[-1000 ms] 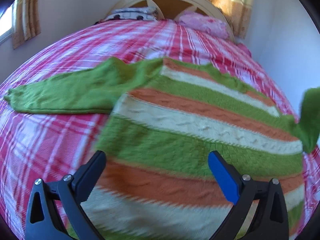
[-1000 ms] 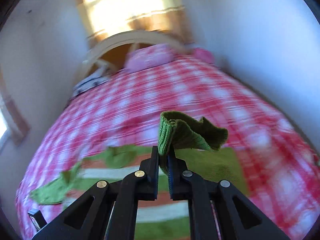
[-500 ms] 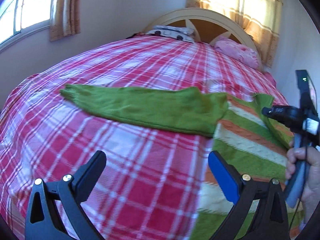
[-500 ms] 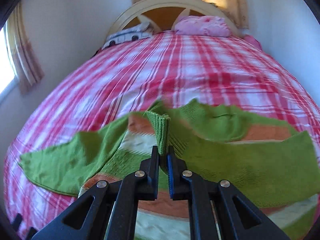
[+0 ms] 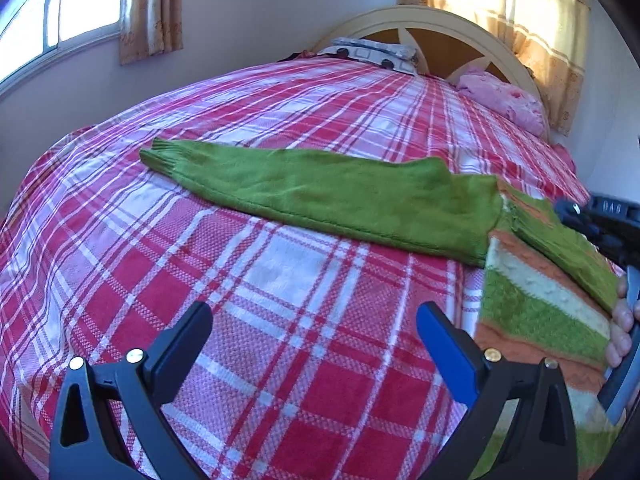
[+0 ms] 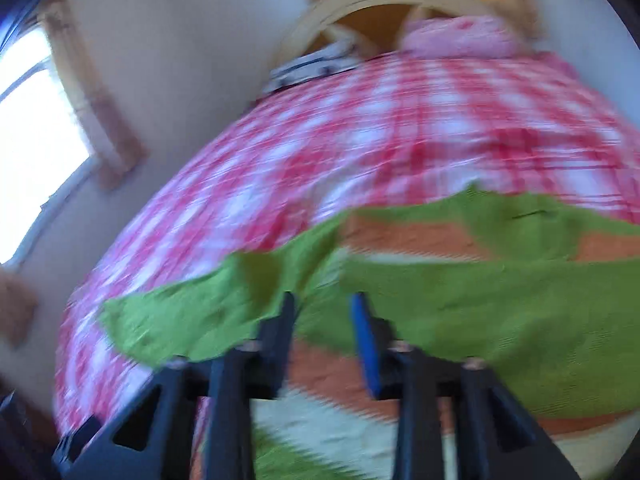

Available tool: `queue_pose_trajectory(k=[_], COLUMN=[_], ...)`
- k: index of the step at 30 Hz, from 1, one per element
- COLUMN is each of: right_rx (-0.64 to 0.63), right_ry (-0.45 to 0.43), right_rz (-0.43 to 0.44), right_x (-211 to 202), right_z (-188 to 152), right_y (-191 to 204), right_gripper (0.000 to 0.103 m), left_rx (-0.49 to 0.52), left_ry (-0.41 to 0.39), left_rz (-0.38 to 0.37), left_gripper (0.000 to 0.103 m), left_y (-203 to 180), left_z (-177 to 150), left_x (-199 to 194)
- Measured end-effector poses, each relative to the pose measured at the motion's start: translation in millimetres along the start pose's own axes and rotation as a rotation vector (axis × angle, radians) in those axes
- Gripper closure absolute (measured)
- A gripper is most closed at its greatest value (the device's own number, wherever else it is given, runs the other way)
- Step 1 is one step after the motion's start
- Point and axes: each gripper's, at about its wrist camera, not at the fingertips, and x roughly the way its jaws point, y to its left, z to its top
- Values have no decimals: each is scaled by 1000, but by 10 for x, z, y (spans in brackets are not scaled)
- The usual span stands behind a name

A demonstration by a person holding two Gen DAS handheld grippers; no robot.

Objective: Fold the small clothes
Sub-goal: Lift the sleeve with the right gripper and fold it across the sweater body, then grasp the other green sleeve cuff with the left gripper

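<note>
A small knit sweater with green, orange and cream stripes [image 5: 536,300] lies flat on the bed. Its left green sleeve [image 5: 320,192] stretches out to the left over the bedspread. Its right green sleeve [image 6: 500,304] lies folded across the striped body. My left gripper [image 5: 314,338] is open and empty, above bare bedspread to the left of the sweater body. My right gripper [image 6: 324,328] is open and empty, just above the sweater by the folded sleeve; the right wrist view is blurred. The right tool and the hand holding it [image 5: 616,280] show at the right edge.
A red and white plaid bedspread [image 5: 240,280] covers the bed. A cream headboard [image 5: 440,28], a pink pillow [image 5: 504,100] and a patterned pillow [image 5: 372,50] are at the far end. Walls, a window [image 5: 44,32] and curtains surround the bed.
My right gripper carried the right sleeve across the sweater body, then opened and let it go. My left gripper swung left, away from the body toward the outstretched left sleeve.
</note>
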Motion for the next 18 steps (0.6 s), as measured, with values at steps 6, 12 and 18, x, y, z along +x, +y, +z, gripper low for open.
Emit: queue_pose_trajectory(k=[6,12,18], right_rx=[-29,-19,-108], right_ry=[126,93,18], right_rz=[-12,-35,3], right_x=[518,329,-222], right_z=[-178,-151,-320], right_y=[35,81,180], right_gripper=[92,92,65], left_rx=[-93,-241,-358], left_ry=[11,-7,-80], left_rz=[12,32,67], left_gripper=[0,0,0], left_y=[248,760,1201], left_z=[41,208,626], left_x=[34,53,243])
